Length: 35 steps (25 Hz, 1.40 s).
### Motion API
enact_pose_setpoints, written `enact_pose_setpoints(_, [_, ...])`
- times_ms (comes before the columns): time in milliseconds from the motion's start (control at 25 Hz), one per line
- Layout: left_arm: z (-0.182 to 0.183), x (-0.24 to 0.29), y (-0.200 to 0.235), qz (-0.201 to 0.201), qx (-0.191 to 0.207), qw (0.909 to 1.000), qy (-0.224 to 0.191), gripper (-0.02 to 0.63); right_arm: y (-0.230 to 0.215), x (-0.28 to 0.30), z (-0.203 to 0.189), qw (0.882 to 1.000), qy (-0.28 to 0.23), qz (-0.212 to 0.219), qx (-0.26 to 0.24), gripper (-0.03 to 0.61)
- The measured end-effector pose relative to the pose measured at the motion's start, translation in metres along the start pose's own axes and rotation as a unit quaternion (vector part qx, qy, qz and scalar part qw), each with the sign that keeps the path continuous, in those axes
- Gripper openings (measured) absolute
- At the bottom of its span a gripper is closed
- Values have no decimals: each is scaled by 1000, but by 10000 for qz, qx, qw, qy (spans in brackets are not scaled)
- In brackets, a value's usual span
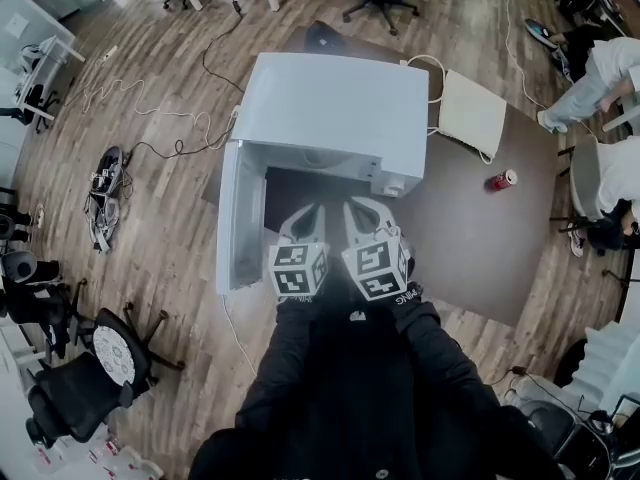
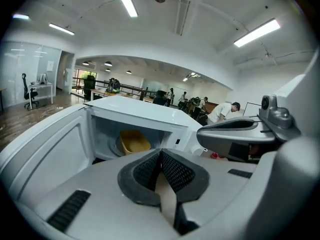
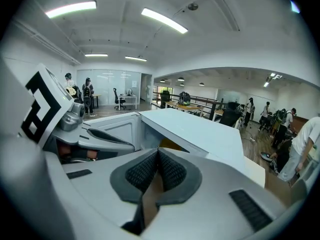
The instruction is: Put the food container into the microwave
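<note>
The white microwave [image 1: 335, 108] stands on the dark table [image 1: 470, 238] with its door [image 1: 240, 218] swung open to the left. A yellow food container [image 2: 134, 141] sits inside the cavity, on the turntable; the right gripper view catches only a sliver of it [image 3: 167, 145]. Both grippers hover side by side just in front of the opening. My left gripper [image 1: 308, 213] [image 2: 161, 156] is shut with nothing between its pads. My right gripper [image 1: 358, 210] [image 3: 158, 156] is likewise shut and empty.
A red can [image 1: 501, 179] lies on the table to the right, and a cream board [image 1: 473, 113] lies behind the microwave's right side. Cables [image 1: 150, 118] trail over the wooden floor at left. Office chairs [image 1: 95, 368] stand at lower left, and a person [image 1: 600, 78] bends at far right.
</note>
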<state>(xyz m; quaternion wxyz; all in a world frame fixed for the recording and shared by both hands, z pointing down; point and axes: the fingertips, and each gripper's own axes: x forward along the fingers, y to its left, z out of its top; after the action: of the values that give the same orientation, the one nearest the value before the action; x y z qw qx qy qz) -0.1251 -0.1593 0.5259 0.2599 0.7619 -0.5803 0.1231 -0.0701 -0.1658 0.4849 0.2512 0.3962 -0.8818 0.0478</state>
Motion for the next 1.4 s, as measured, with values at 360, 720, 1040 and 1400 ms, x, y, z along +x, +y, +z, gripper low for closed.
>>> enact_pose_setpoints(360, [16, -19, -38, -214, 197, 9993, -219, 34, -10, -44, 21, 9984, -491, -221, 167, 23])
enact_pose_setpoints(720, [24, -30, -71, -349, 310, 9980, -437, 34, -23, -81, 30, 9954, -842, -382, 248, 23])
enact_pose_setpoints(1040, [30, -34, -97, -449, 474, 9964, -544, 34, -41, -107, 36, 9918, -1096, -548, 367, 23])
enact_pose_setpoints(1400, [33, -38, -111, -489, 595, 9953, -593, 34, -48, -121, 36, 9895, -1220, -626, 452, 23])
